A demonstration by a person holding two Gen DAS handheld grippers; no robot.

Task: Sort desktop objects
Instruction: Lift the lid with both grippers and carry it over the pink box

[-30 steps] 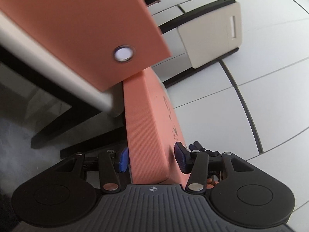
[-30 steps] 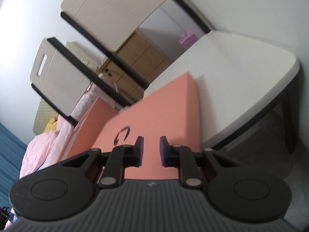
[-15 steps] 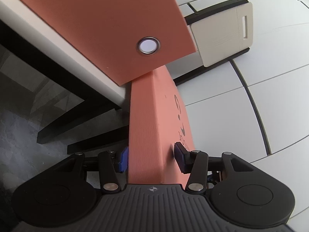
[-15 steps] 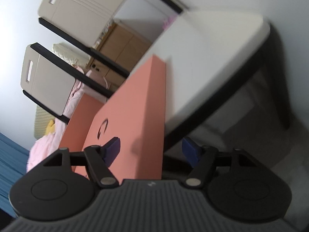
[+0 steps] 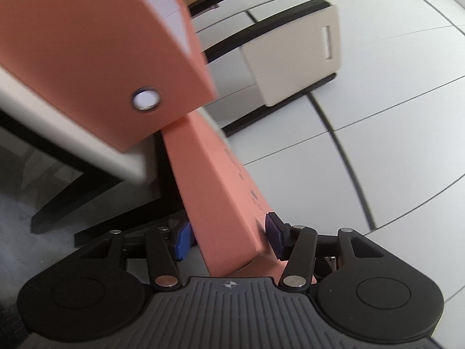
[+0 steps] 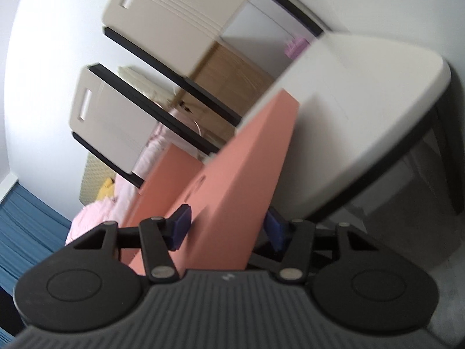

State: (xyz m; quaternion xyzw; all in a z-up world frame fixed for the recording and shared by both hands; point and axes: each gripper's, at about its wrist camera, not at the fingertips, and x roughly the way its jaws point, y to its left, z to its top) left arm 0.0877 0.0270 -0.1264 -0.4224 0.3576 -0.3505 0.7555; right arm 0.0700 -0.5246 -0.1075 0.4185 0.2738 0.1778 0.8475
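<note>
My left gripper (image 5: 228,240) is clamped on a salmon-pink box (image 5: 221,192) w/ its far end tucked under a 2nd pink box (image 5: 87,49) at the white table (image 5: 72,122) edge. Right gripper (image 6: 226,226) jaws wide, straddling that 2nd box; contact unclear.

Matt ribbed salmon binder (image 5: 221,192) w/ shiny metal eyelet (image 5: 146,99); smooth plastic tabletop (image 6: 363,110).
</note>
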